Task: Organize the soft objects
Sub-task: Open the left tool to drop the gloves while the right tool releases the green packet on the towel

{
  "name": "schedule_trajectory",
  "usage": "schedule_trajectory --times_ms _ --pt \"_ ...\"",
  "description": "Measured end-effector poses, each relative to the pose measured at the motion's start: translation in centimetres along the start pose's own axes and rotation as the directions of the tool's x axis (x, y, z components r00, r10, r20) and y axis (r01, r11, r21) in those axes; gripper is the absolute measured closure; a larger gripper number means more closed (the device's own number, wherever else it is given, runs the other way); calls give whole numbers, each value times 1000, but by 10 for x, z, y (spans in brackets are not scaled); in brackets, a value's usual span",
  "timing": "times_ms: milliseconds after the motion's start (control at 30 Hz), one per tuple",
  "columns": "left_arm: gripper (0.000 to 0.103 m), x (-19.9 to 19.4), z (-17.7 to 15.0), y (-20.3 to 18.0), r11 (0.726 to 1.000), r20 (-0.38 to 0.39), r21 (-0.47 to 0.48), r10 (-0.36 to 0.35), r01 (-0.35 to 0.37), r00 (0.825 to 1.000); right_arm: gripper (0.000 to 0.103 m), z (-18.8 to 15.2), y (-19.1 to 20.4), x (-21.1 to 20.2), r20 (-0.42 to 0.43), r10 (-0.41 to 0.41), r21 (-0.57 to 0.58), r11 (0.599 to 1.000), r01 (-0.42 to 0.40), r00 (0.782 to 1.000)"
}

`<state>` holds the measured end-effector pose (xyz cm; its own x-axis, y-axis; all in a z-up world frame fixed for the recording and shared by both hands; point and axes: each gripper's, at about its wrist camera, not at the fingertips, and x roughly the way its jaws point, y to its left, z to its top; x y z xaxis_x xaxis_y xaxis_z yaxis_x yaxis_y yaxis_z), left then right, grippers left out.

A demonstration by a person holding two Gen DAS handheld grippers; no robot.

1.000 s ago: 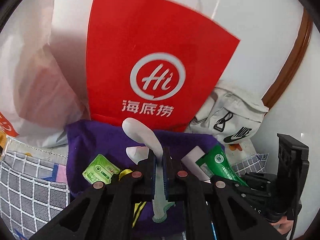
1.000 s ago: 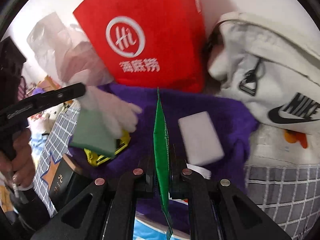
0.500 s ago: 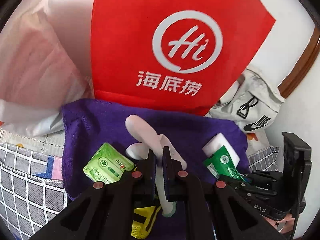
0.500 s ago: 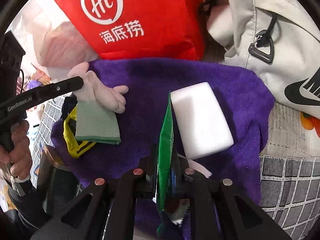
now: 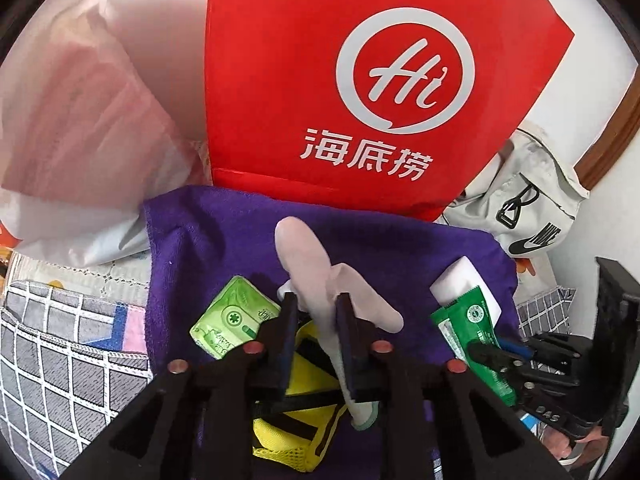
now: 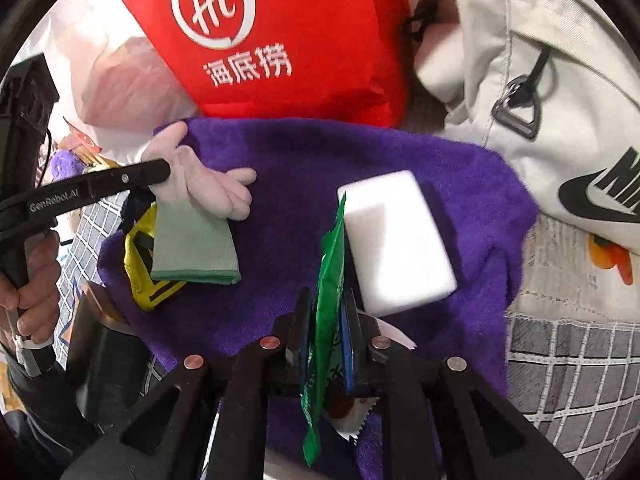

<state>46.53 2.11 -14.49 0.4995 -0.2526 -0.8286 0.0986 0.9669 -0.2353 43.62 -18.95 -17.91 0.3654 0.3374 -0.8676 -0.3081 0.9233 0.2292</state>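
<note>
Two handheld grippers are releasing soft items onto a purple towel [image 6: 304, 168] spread in front of a red paper bag [image 5: 320, 80] and a white sling bag [image 6: 520, 80].

The left gripper [image 5: 316, 312] is opening its jaws around a pale pink glove [image 5: 316, 276] with a green cuff; the glove is lying between the jaws near the towel's middle, over a yellow mesh pouch [image 5: 304, 412] and just beside a light green packet [image 5: 232, 316].

The right gripper [image 6: 328, 320] is likewise spreading its jaws, with a dark green packet [image 6: 326, 304] standing on edge between them, against a white sponge block [image 6: 396, 240] toward the towel's right edge.

Whether the pads are clear of either item is hard to tell from these close views.

The risk now is snagging: if either gripper is lifting away before the jaws are wide enough, the limp glove could be dragged off the towel, or the upright packet could be tipping against the sponge and sliding toward the towel's near edge.

The grippers are also working close together, so a hurried retreat could be bumping one into the other.
</note>
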Motion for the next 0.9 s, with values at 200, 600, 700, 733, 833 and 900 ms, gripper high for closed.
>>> schedule_trajectory --times_ms 200,600,700,733,833,900 --pt "74 1 0 -2 1000 -20 -2 18 -18 1000 47 1 -5 -25 108 -28 11 1000 27 994" --pt "66 -49 -2 -19 998 85 46 35 -39 996 47 -2 9 -72 291 -71 51 997 58 954" --pt "66 -65 -10 -25 997 126 54 47 -54 991 47 -8 15 -87 309 -72 68 996 53 948" --pt "66 -68 -13 -27 996 128 63 52 -61 990 47 -11 19 -92 312 -75 64 996 58 947" --pt "66 -83 -23 -34 995 126 86 44 -56 991 47 -25 27 -103 318 -95 80 994 73 943" --pt "66 -98 -31 -34 995 133 86 40 -52 990 47 -36 33 -108 300 -77 69 996 59 951"
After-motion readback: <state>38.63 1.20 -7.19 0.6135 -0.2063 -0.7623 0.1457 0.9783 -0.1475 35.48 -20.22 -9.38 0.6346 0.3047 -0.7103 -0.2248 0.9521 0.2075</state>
